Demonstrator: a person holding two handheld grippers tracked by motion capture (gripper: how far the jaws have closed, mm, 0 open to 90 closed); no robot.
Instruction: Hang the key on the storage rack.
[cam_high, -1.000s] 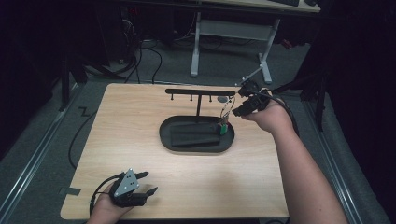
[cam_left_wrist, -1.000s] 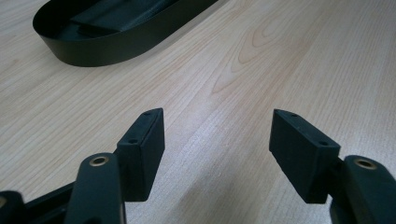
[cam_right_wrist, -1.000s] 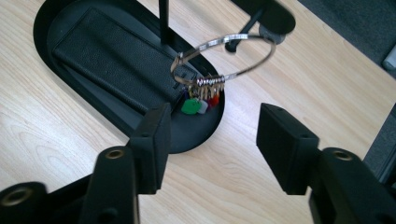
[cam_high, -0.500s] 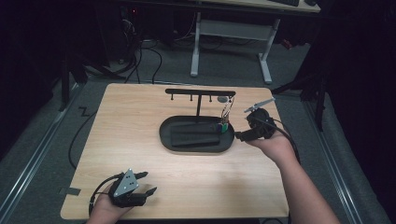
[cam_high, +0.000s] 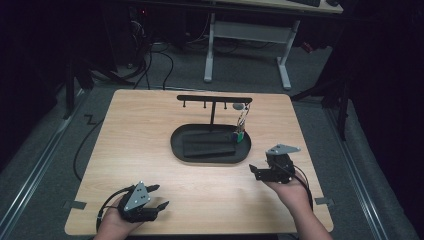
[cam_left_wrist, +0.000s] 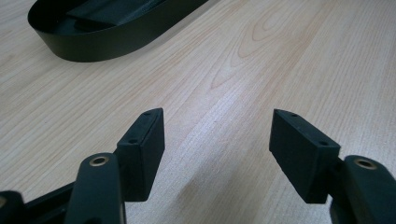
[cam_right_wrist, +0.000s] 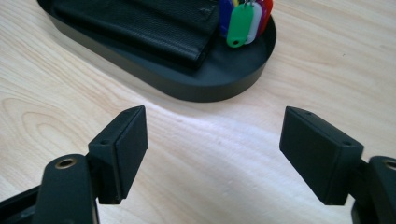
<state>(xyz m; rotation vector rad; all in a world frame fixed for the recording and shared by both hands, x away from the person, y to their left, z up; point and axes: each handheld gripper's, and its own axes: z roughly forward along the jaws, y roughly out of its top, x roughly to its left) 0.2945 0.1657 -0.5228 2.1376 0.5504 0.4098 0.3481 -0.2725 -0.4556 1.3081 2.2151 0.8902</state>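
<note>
The pale wood-grain table (cam_high: 150, 150) stood on grey carpet in a dim room, with a white-legged desk (cam_high: 245, 40) behind it. On it lay a black oval tray (cam_high: 210, 150) holding a black leather wallet (cam_right_wrist: 140, 23); coloured plastic key tags (cam_right_wrist: 245, 18) hung into it from a black T-shaped hook rack (cam_high: 214, 100). The right gripper (cam_right_wrist: 212, 140), just beside the tray, had just been opening, nothing between its jaws. The left gripper (cam_left_wrist: 217, 149) sat released near the table's front edge.

Dim surroundings — table lit, sharp.
</note>
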